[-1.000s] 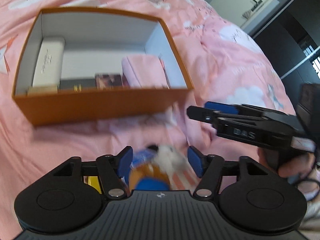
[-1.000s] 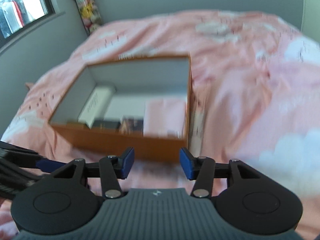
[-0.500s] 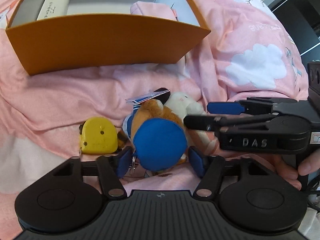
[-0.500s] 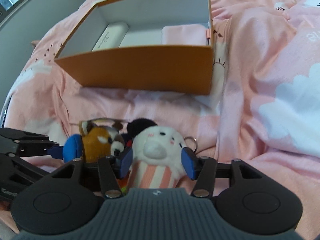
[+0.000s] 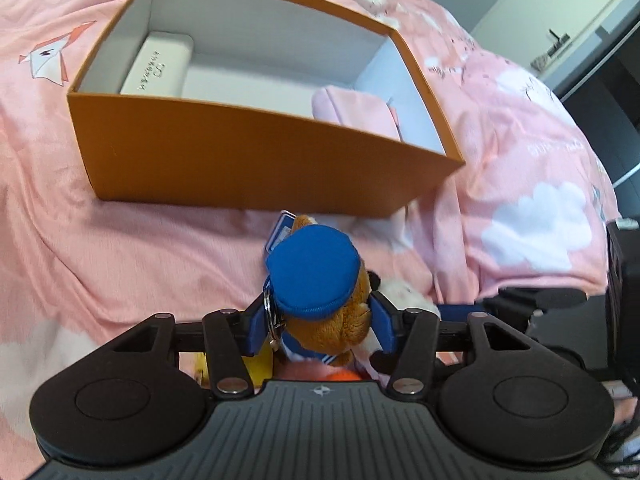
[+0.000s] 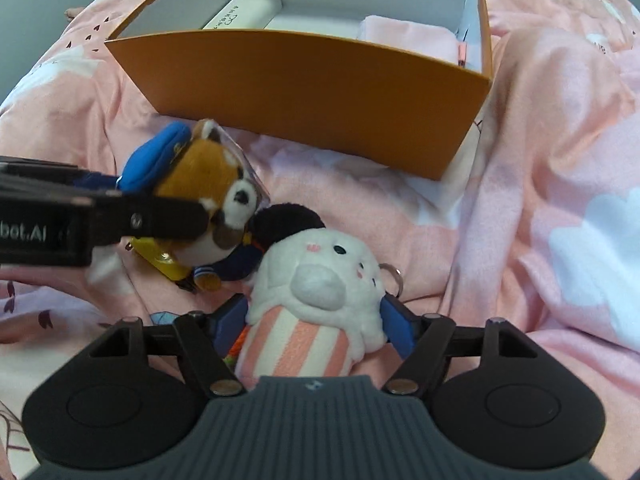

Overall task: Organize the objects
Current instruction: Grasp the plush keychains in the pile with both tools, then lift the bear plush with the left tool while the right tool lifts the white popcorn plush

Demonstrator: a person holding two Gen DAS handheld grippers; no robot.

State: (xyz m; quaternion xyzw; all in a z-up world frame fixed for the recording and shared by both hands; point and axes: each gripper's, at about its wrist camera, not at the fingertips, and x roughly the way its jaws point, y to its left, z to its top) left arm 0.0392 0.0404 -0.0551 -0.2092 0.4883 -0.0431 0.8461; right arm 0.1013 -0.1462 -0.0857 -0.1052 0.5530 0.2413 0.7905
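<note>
Left gripper (image 5: 318, 326) is clamped on the red panda plush (image 5: 320, 304), blue pads pressing both sides of its body, blue cap (image 5: 314, 270) up top. From the right wrist view that plush (image 6: 208, 196) looks raised off the bedding, pinched by the black finger (image 6: 160, 222). Right gripper (image 6: 314, 330) has closed in on the white plush (image 6: 320, 280) with the pink striped base; pads touch both flanks, and it sits low against the pink duvet (image 6: 540, 160). Yellow item (image 6: 160, 258) lies under the panda. Orange box (image 5: 248, 160) sits just beyond both toys, lid off, holding a white case (image 5: 158, 64) on the left and a pink pouch (image 5: 356, 110) on the right.
</note>
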